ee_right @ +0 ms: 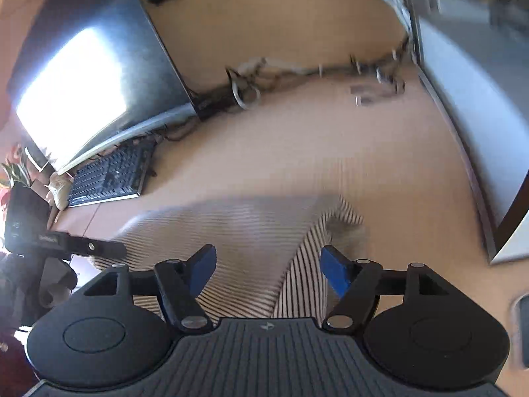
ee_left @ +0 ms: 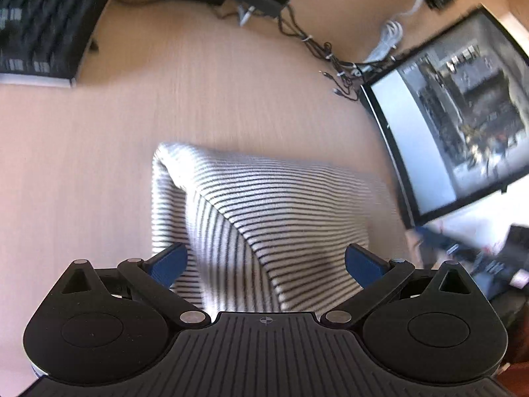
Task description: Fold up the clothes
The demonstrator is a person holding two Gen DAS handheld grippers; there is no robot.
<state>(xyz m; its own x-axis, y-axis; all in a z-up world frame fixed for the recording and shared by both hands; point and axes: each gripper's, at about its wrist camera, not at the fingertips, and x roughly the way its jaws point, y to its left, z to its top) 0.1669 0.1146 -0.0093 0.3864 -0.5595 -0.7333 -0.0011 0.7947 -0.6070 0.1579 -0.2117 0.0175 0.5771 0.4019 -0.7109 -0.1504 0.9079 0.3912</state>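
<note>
Both grippers, left [ee_left: 266, 263] and right [ee_right: 267, 271], hang with jaws apart over the folded striped shirt [ee_left: 264, 205] on the desk [ee_left: 99, 165], gripping nothing.

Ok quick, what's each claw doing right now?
Left claw: open, holding nothing, above the striped shirt.
Right claw: open, holding nothing.

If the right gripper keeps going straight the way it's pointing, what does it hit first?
Most likely the striped garment lying folded on the wooden desk. The right gripper is open, its blue fingers empty, and the cloth fills the gap ahead. Depth is hard to judge.
</note>
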